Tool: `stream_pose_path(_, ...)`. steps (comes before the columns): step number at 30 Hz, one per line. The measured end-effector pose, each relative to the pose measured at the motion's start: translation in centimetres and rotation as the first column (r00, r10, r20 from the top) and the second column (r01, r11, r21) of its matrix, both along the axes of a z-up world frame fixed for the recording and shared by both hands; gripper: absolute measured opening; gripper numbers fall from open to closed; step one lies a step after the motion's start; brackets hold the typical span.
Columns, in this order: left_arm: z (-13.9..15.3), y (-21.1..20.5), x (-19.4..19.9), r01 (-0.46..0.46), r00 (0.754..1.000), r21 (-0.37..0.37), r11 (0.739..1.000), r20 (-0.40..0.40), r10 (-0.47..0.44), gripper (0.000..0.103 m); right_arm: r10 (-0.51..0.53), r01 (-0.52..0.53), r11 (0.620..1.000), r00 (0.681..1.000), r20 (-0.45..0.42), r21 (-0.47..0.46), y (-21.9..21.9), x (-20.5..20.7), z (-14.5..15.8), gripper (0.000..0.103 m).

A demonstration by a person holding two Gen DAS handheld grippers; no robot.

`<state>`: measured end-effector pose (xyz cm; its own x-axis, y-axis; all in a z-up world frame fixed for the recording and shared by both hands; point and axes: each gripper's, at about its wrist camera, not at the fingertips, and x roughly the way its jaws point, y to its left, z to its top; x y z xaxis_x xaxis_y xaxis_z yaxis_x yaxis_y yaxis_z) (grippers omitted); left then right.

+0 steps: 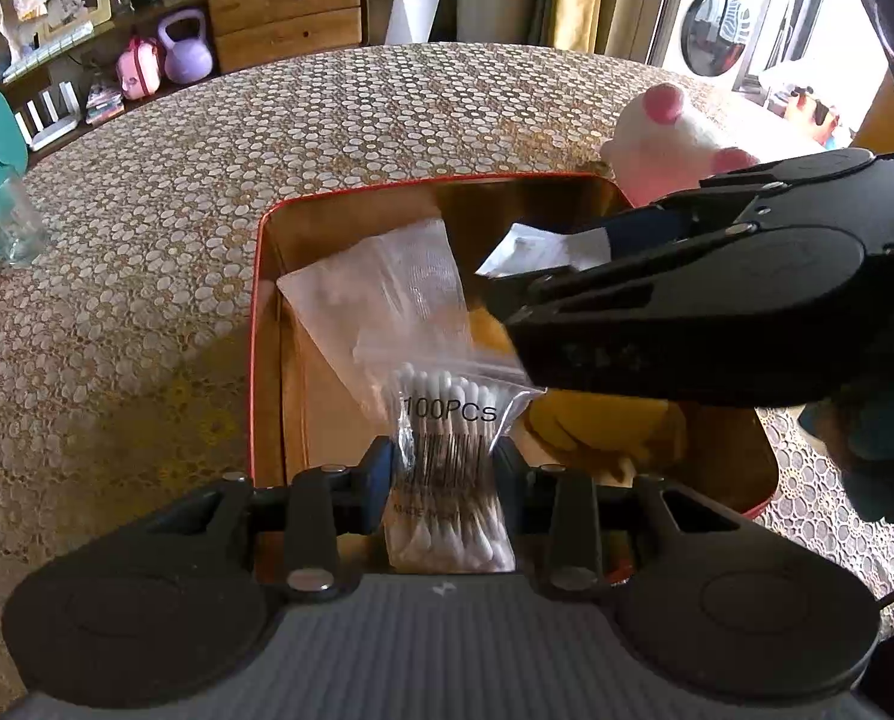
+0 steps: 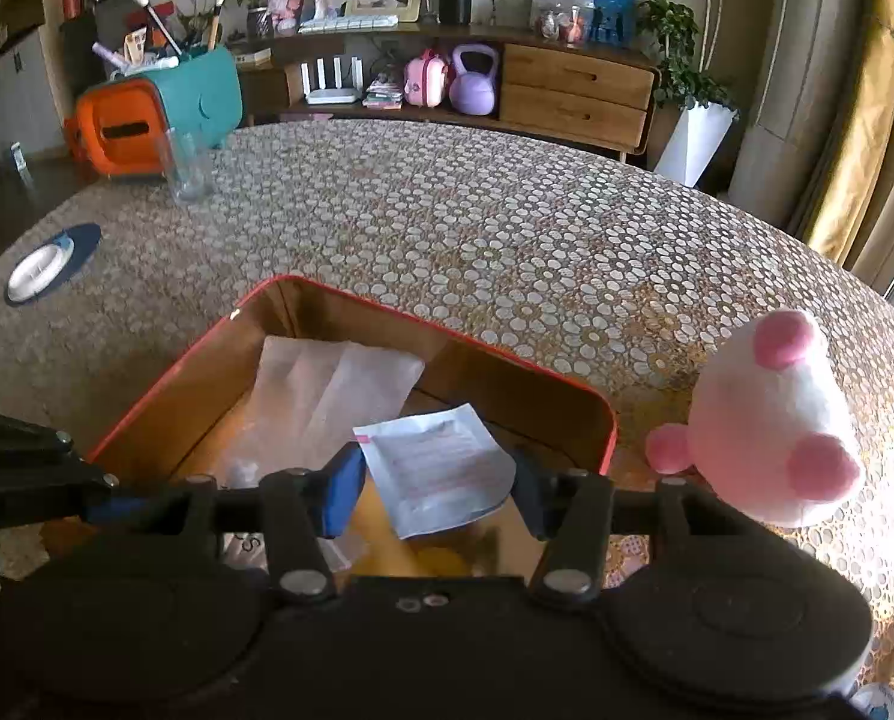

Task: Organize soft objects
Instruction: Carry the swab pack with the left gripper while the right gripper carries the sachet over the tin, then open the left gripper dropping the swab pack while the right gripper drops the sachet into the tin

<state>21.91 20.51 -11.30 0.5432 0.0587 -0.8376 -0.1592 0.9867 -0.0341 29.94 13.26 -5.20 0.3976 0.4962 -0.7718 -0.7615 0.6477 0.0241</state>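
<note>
A red-rimmed tin box (image 1: 265, 276) (image 2: 608, 420) with a gold inside stands on the table. My left gripper (image 1: 444, 468) is shut on a clear bag of cotton swabs (image 1: 447, 444) and holds it over the box. A white gauze packet (image 1: 381, 288) (image 2: 321, 390) lies inside the box. My right gripper (image 2: 438, 480) is over the box with a white printed sachet (image 2: 441, 468) (image 1: 528, 249) between its fingers; the jaws stand apart and I cannot tell if they grip it. Something yellow (image 1: 603, 420) lies in the box under it.
A white and pink plush toy (image 2: 771, 426) (image 1: 669, 144) sits on the table right of the box. A drinking glass (image 2: 186, 168) (image 1: 12, 222) and a teal and orange holder (image 2: 159, 114) stand far left. A small white dish (image 2: 39, 267) lies at the left edge.
</note>
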Motion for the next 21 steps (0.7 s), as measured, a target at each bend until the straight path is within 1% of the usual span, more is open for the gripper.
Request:
stream_pose_path(6,-0.2,0.1,0.3,0.003,1.0,-0.002,1.0,0.007,-0.002,0.036,0.01,-0.01,1.0,1.0,0.004,-0.015,0.6,-0.1,-0.5,0.054)
stream_pose_path(10,-0.3,-0.2,0.3,0.013,1.0,0.012,1.0,0.009,-0.013,0.037,0.005,-0.005,1.0,1.0,0.003,-0.009,0.5,-0.1,-0.6,0.061)
stream_pose_path(11,-0.3,-0.2,0.2,0.014,1.0,0.013,1.0,0.01,-0.014,0.04,0.003,-0.003,1.0,1.0,-0.003,-0.005,0.4,0.0,-0.6,0.062)
stream_pose_path(15,-0.1,0.0,0.0,0.005,1.0,-0.024,1.0,0.021,-0.004,0.06,-0.004,0.004,1.0,1.0,-0.012,0.012,0.1,0.0,-0.4,0.063)
stream_pose_path(21,0.8,-0.3,-0.5,-0.004,0.999,-0.032,0.999,0.044,0.005,0.062,-0.01,0.012,0.998,1.0,-0.021,0.065,-0.9,-0.6,1.1,0.063)
